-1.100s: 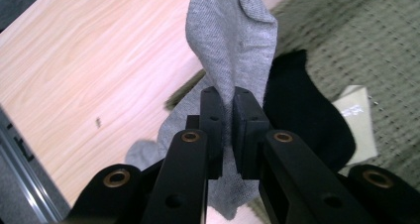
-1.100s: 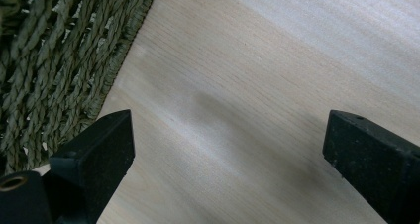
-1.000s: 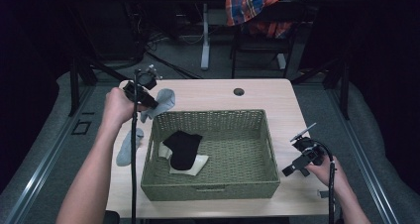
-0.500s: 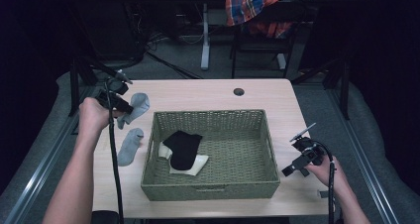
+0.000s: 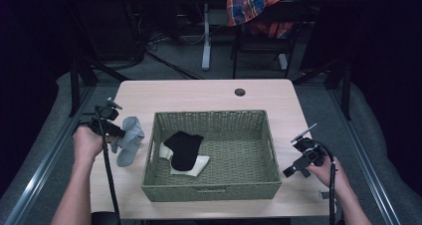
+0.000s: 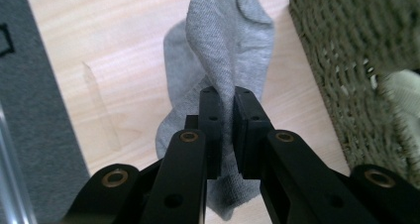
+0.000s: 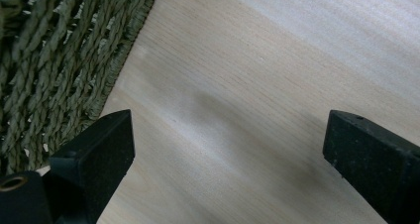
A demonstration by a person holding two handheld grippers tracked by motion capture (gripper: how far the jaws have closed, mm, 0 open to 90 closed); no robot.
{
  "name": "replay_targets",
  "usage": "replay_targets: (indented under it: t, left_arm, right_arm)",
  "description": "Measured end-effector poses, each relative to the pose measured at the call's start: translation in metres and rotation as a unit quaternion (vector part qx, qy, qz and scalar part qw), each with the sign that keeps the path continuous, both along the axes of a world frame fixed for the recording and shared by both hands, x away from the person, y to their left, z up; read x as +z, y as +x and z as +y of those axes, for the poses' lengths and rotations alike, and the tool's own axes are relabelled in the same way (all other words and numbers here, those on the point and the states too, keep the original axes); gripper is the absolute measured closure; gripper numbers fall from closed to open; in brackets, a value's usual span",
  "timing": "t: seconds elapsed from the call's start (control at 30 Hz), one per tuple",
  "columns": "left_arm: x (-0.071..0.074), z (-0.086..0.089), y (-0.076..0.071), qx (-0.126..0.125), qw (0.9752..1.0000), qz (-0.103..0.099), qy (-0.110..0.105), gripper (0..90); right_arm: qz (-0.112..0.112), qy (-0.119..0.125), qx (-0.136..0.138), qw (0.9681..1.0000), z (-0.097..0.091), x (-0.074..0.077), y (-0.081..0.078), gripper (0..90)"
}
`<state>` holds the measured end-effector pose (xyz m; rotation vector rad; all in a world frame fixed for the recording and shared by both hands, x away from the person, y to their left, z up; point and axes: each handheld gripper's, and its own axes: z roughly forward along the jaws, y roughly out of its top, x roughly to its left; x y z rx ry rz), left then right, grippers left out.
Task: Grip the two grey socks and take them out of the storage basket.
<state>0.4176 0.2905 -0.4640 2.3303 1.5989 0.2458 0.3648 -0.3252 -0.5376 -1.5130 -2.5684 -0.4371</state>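
Since earlier, soft grey sock point(image 5: 130, 135) is carried down-left, clamped mid-fabric by left tongs point(image 5: 115, 132); limp, light. Right tongs point(image 5: 294, 168) are held released.

A grey sock point(image 5: 128, 141), an olive-green woven basket point(image 5: 214, 191), a black sock point(image 5: 184, 149) on cream cloth point(image 5: 191, 166).

1. The left black two-jaw tool point(image 5: 115, 133) was held in the person's left hand point(image 5: 87, 143), its jaws clamped tight on a fold of soft grey knitted sock point(image 6: 225, 60).
2. The left forearm point(image 5: 74, 195) reached forward from the bottom edge along the left side of the pale wooden surface point(image 5: 199, 93).
3. The right black two-jaw tool point(image 5: 293, 169) sat low in the right hand point(image 5: 323, 171), its jaws spread wide with nothing between them.
4. The right forearm point(image 5: 351, 205) entered from the lower right corner.
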Motion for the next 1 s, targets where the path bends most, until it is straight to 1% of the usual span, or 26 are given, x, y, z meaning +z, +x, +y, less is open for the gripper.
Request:
replay_targets:
  t: [0.03, 0.07, 0.1, 0.17, 0.2, 0.27, 0.3, 0.33, 0.37, 0.4, 0.43, 0.47, 0.5, 0.57, 0.6, 0.63, 0.7, 0.73, 0.77, 0.8, 0.83, 0.87, 0.9, 0.93, 0.97, 1.0]
  left_arm:
    - [-0.003, 0.001, -0.001, 0.002, 1.0000, 0.001, -0.001, 84.0]
    - [-0.007, 0.002, -0.002, 0.003, 1.0000, 0.005, -0.005, 83.9]
    - [-0.010, 0.002, -0.002, 0.003, 1.0000, 0.008, -0.005, 83.8]
    - [-0.016, 0.002, -0.002, 0.002, 0.9999, 0.014, -0.005, 83.7]
    - [-0.018, 0.002, -0.002, 0.003, 0.9999, 0.012, -0.005, 83.6]
    - [-0.025, 0.001, 0.000, 0.005, 0.9997, 0.020, -0.011, 82.8]
    - [-0.025, 0.001, 0.000, 0.005, 0.9997, 0.020, -0.011, 82.3]
    - [-0.034, 0.000, 0.003, 0.008, 0.9995, 0.027, -0.013, 81.4]
    - [-0.039, -0.002, 0.004, 0.009, 0.9993, 0.036, -0.012, 80.2]
    - [-0.044, -0.002, 0.005, 0.006, 0.9991, 0.042, -0.010, 78.6]
    - [-0.048, -0.003, 0.006, 0.008, 0.9989, 0.045, -0.010, 76.5]
    - [-0.050, -0.002, 0.007, 0.010, 0.9987, 0.049, -0.015, 72.9]
    - [-0.052, -0.002, 0.007, 0.012, 0.9982, 0.056, -0.017, 65.9]
    - [-0.051, -0.002, 0.006, 0.009, 0.9981, 0.058, -0.019, 55.6]
    - [-0.049, -0.001, 0.003, 0.012, 0.9980, 0.056, -0.025, 46.3]
    - [-0.047, 0.000, -0.002, 0.015, 0.9982, 0.051, -0.027, 38.4]
    - [-0.041, 0.001, -0.011, 0.021, 0.9986, 0.040, -0.029, 26.3]
    - [-0.039, 0.002, -0.014, 0.024, 0.9987, 0.036, -0.027, 16.0]
    - [-0.036, 0.003, -0.020, 0.027, 0.9990, 0.026, -0.025, 11.1]
    - [-0.032, 0.004, -0.028, 0.034, 0.9990, 0.016, -0.025, 8.5]
    - [-0.030, 0.005, -0.034, 0.037, 0.9990, 0.010, -0.023, 4.2]
    - [-0.028, 0.005, -0.039, 0.040, 0.9990, 0.004, -0.019, 0.0]
    - [-0.027, 0.006, -0.044, 0.042, 0.9989, -0.001, -0.019, 0.2]
    - [-0.026, 0.007, -0.051, 0.047, 0.9986, -0.010, -0.020, 0.1]
    - [-0.026, 0.008, -0.055, 0.048, 0.9986, -0.011, -0.021, 0.1]
    - [-0.027, 0.009, -0.061, 0.052, 0.9984, -0.017, -0.018, 0.0]
  right_arm:
    - [0.000, 0.000, 0.000, 1.0000, 0.000, 0.000, 0.000, 5.7]
    - [0.006, -0.004, 0.007, 0.9999, -0.001, 0.001, 0.001, 5.7]
    - [0.013, -0.012, 0.018, 0.9997, -0.002, 0.002, 0.003, 5.7]
    - [0.009, -0.012, 0.012, 0.9998, -0.002, 0.001, 0.002, 5.7]
    - [0.007, -0.011, 0.010, 0.9999, -0.002, 0.000, 0.002, 5.7]
    - [0.009, -0.013, 0.012, 0.9998, -0.002, 0.001, 0.002, 5.7]
    - [0.009, -0.013, 0.012, 0.9998, -0.002, 0.001, 0.002, 5.7]
    - [0.002, -0.003, -0.002, 1.0000, 0.000, 0.000, 0.000, 5.7]
    - [0.003, -0.002, 0.000, 1.0000, -0.001, 0.000, 0.001, 5.7]
    - [0.009, -0.012, 0.011, 0.9998, -0.001, 0.001, 0.002, 5.7]
    - [0.014, -0.017, 0.020, 0.9996, -0.001, 0.002, 0.002, 5.7]
    - [0.012, -0.016, 0.019, 0.9996, -0.001, 0.002, 0.002, 5.7]
    - [0.011, -0.013, 0.016, 0.9997, -0.001, 0.002, 0.002, 5.7]
    - [0.008, -0.015, 0.012, 0.9998, -0.002, 0.001, 0.002, 5.7]
    - [0.006, -0.014, 0.009, 0.9998, -0.002, 0.001, 0.002, 5.7]
    - [-0.006, 0.002, -0.011, 0.9999, 0.000, -0.001, -0.001, 5.7]
    - [0.010, -0.013, 0.018, 0.9997, -0.003, 0.003, 0.002, 5.7]
    - [0.010, -0.016, 0.020, 0.9996, -0.004, 0.004, 0.002, 5.7]
    - [0.008, -0.013, 0.015, 0.9998, -0.004, 0.004, 0.002, 5.6]
    - [0.005, -0.008, 0.010, 0.9999, -0.004, 0.003, 0.001, 5.6]
    - [0.003, -0.009, 0.008, 0.9999, -0.003, 0.002, 0.001, 5.6]
    - [0.004, -0.012, 0.012, 0.9998, -0.002, 0.003, 0.002, 5.6]
    - [0.005, -0.009, 0.012, 0.9999, -0.002, 0.003, 0.001, 5.6]
    - [0.006, -0.013, 0.016, 0.9998, -0.002, 0.004, 0.002, 5.6]
    - [0.006, -0.012, 0.015, 0.9998, -0.001, 0.004, 0.002, 5.6]
    - [0.005, -0.011, 0.014, 0.9998, -0.002, 0.004, 0.002, 5.6]
